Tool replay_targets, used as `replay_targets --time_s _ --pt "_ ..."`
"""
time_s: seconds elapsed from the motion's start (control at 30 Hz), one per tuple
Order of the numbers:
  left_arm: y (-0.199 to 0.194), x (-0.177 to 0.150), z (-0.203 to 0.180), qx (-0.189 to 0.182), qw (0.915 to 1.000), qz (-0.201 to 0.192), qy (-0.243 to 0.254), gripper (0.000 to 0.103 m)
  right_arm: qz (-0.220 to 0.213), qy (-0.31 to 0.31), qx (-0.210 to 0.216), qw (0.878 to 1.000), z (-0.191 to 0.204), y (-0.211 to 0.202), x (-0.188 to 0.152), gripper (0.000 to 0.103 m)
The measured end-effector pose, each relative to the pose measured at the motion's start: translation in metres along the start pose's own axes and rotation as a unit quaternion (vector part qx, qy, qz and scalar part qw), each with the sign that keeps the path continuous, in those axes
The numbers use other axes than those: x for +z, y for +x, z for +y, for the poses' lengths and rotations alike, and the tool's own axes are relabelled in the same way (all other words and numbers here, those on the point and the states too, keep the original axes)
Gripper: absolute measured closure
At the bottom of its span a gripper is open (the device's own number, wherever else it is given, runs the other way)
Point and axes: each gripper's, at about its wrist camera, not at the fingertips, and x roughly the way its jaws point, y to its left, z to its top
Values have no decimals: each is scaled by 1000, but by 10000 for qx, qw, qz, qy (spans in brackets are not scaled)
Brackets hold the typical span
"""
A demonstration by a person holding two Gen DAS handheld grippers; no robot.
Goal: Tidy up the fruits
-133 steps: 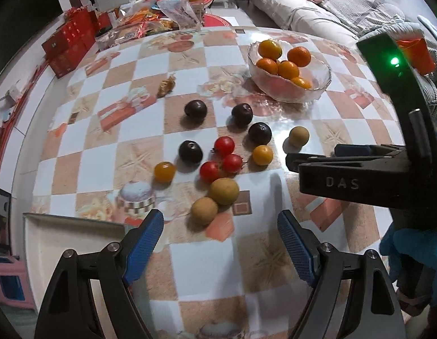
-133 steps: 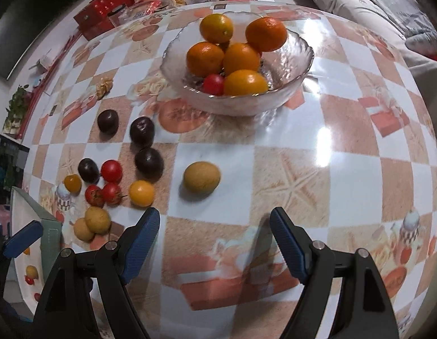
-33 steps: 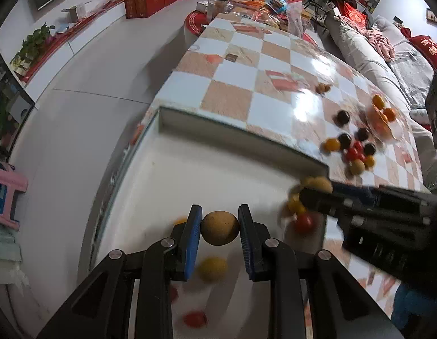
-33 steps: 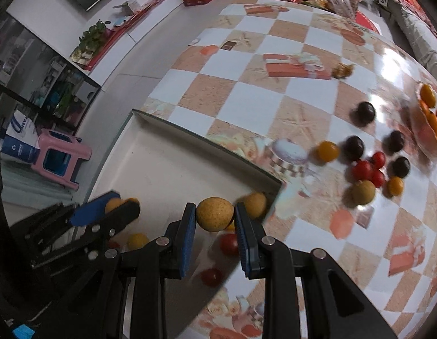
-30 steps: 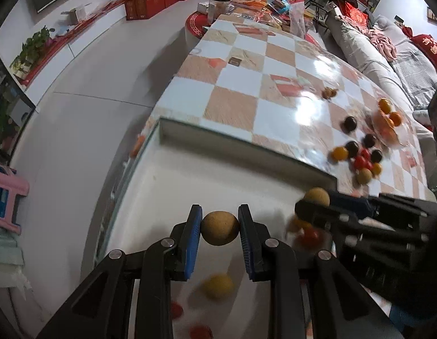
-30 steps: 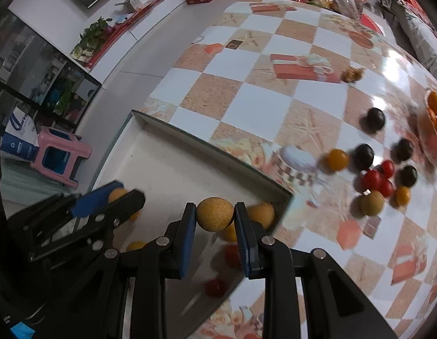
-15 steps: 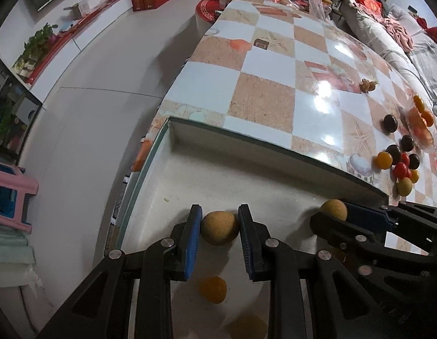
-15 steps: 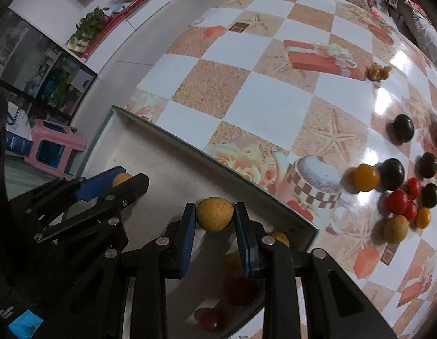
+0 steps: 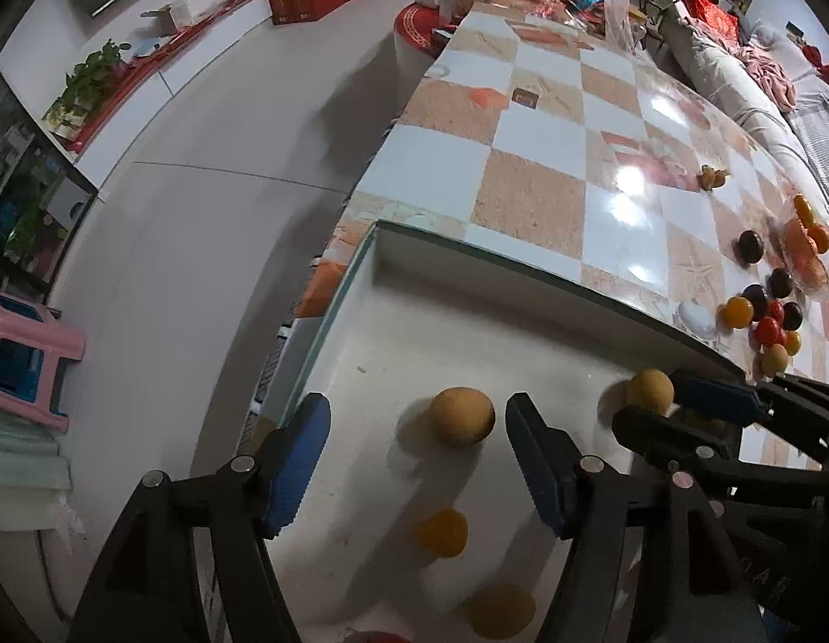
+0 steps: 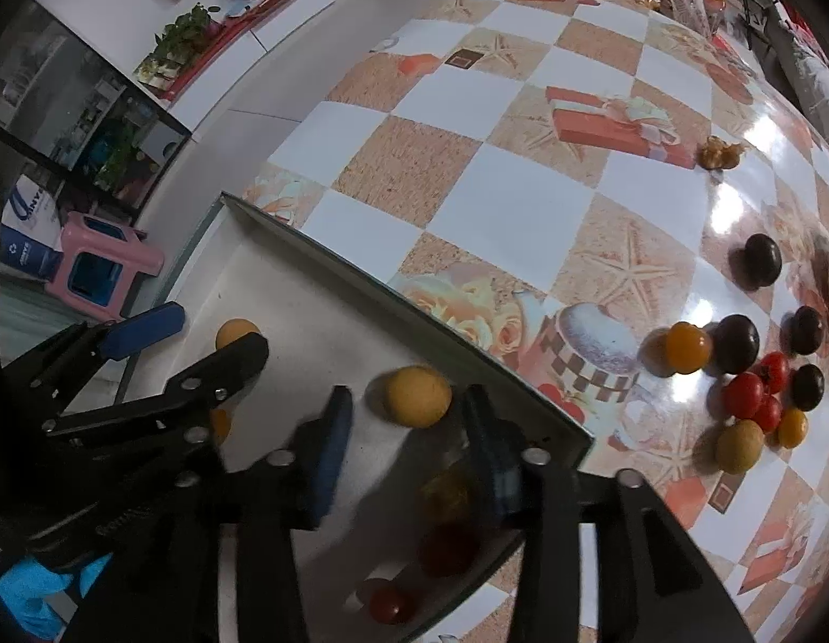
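Both grippers are pointing steeply down into a white tray sitting at the edge of a checkered table. On the left, the left gripper is hanging over the tray floor, its blue-padded fingers having just been opening; they are now standing spread, clear on either side of a tan round fruit that is resting on the tray between them. Two orange fruits are lying nearer the camera in the same tray. To the right, the right gripper is angling in beside its partner, its jaws likewise having just been opening and now parted around a yellow round fruit close to the tray's far wall; neither pad appears to be pressing on it. Red tomatoes are lying lower in the tray. Farther right, dark plums, tomatoes and small orange fruits are clustering on the table, well apart from the tray.
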Motion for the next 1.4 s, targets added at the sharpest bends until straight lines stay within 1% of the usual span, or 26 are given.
replay_targets --time_s 0.07,0.13,0.2,0.23,0.27,0.3,0.4,0.47,0.53,0.63,0.8,0.83,0.87,0.9,1.03,1.27,1.4 --pt "-5 -1 1 26 10000 -26 27 34 -23 11 97 9999 0 -3 -1 52" --pt "-9 -4 3 51 10000 -23 40 34 -75 89 168 9998 -2 -9 0 44" --pt "-13 -7 4 75 10000 -3 39 34 -98 210 194 9995 -5 -15 0 25" --pt "-14 -8 3 77 10000 23 43 31 -100 274 243 9993 -7 -18 0 22" --pt "-16 -11 3 78 9999 55 60 24 -100 351 326 9988 -9 -22 -1 22" --pt "-19 -14 3 36 9999 56 91 16 -78 383 345 9986 -9 -25 -1 22" --pt "-28 -22 -6 119 9996 -2 248 15 -26 414 244 9988 -6 -30 -5 20" --pt "-31 -26 -10 48 9997 80 241 15 18 425 212 9989 -4 -35 -8 19" --pt "-33 -31 -13 -11 9996 190 215 15 74 396 155 9991 0 -40 -12 15" --pt "-32 -38 -19 34 9988 429 220 15 98 322 0 9994 3 -47 -18 11" --pt "-35 -48 -26 74 9983 515 252 14 118 383 -97 9992 2 -60 -29 9" --pt "-36 -50 -27 57 9983 521 244 5 140 414 -114 9990 1 -62 -31 9" --pt "-37 -51 -27 35 9984 512 229 1 148 434 -122 9989 1 -64 -33 7" --pt "-40 -52 -28 31 9988 442 212 1 161 448 -132 9988 0 -65 -35 1" --pt "-46 -56 -31 40 9990 371 238 1 156 466 -144 9987 -1 -69 -41 0" --pt "-53 -61 -32 -56 9987 476 158 1 189 437 -270 9985 2 -77 -50 0" --pt "-57 -66 -36 23 9983 526 257 1 244 447 -313 9982 3 -79 -55 0"
